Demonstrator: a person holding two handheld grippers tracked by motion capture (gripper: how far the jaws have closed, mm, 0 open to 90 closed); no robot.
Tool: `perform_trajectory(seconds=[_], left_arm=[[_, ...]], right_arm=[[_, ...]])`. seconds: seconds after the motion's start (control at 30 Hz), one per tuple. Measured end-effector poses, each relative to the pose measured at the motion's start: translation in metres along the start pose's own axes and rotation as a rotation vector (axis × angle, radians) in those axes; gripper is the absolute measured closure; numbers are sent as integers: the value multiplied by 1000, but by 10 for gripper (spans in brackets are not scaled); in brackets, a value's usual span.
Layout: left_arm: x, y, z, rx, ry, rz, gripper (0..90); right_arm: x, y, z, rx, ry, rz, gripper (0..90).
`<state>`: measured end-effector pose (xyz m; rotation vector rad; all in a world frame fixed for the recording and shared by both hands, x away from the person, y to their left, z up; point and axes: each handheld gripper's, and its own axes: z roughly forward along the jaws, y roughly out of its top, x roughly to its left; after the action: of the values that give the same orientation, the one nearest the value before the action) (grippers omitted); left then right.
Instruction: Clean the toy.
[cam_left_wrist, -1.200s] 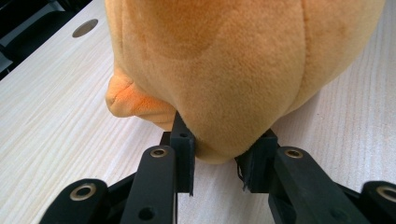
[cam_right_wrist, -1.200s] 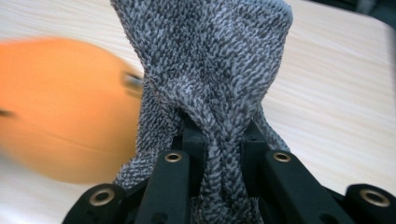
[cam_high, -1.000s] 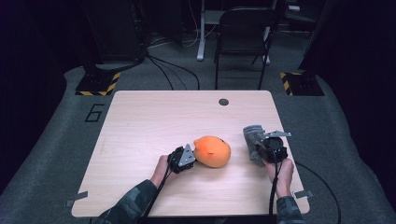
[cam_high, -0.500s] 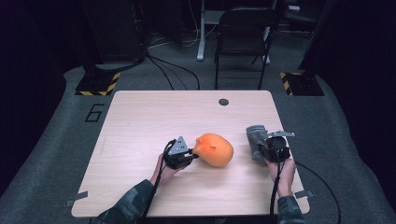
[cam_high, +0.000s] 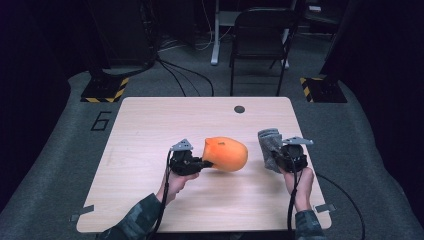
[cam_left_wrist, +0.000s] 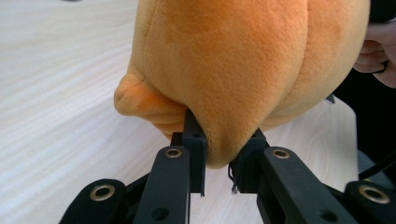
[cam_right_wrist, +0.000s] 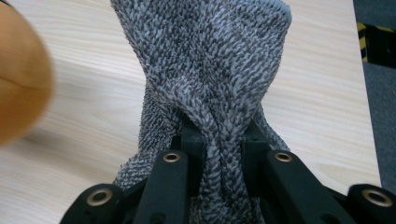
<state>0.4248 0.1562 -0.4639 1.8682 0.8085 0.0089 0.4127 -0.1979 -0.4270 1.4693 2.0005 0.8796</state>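
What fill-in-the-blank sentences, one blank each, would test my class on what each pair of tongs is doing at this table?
1. The left tongs are shut on a plush toy whose colour is ____.
2. The right tongs pinch a knitted cloth whose colour is ____.
3. In the high view, the plush toy lies to the ____ of the cloth.
4. Beyond the table stands a dark ____.

Missing words: orange; grey; left; chair

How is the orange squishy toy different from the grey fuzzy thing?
The orange plush toy is smooth, round and plump; the grey knitted cloth is rough, speckled and bunched up thin. The toy looks bigger than the cloth. The left gripper pinches the toy; the right gripper pinches the cloth. Both are soft and squashed between jaws.
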Motion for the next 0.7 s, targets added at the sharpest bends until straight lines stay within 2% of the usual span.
perform_trajectory(seconds=[0.1, 0.13, 0.17, 0.2, 0.23, 0.33, 0.37, 0.4, 0.43, 0.47, 0.5, 0.53, 0.57, 0.6, 0.63, 0.7], left_arm=[[2, -4, 6, 24, 1, -37, 782], [2, -4, 6, 24, 1, -37, 781], [5, -8, 11, 44, 10, -47, 779], [5, -8, 11, 44, 10, -47, 778], [8, -11, 15, 60, 7, -75, 776], [10, -14, 22, 70, 11, -88, 774], [9, -15, 23, 72, 7, -97, 773], [9, -15, 23, 72, 7, -97, 773], [7, -17, 25, 79, 12, -87, 772], [7, -17, 26, 94, 9, -71, 772], [5, -18, 27, 91, 8, -75, 772], [5, -18, 27, 91, 8, -75, 771], [3, -20, 30, 91, 1, -70, 771], [3, -20, 30, 91, 1, -70, 770], [2, -22, 32, 104, 15, -63, 769], [5, -24, 33, 100, 0, -74, 768]], right_arm=[[9, 5, -6, -19, 12, -23, 769], [9, 5, -6, -19, 12, -23, 769], [19, 11, -13, -35, 38, -37, 770], [19, 11, -13, -35, 38, -37, 770], [31, 17, -21, -55, 73, -52, 770], [55, 28, -33, -91, 145, -91, 771], [69, 32, -37, -108, 166, -115, 771], [69, 32, -37, -108, 166, -115, 771], [88, 35, -39, -113, 186, -145, 771], [97, 36, -37, -115, 204, -168, 771], [107, 35, -34, -106, 205, -193, 770], [107, 35, -34, -106, 205, -193, 770], [121, 31, -22, -87, 223, -223, 770], [121, 31, -22, -87, 223, -223, 770], [130, 24, -12, -79, 205, -263, 770], [130, 21, -5, -65, 191, -261, 772]])
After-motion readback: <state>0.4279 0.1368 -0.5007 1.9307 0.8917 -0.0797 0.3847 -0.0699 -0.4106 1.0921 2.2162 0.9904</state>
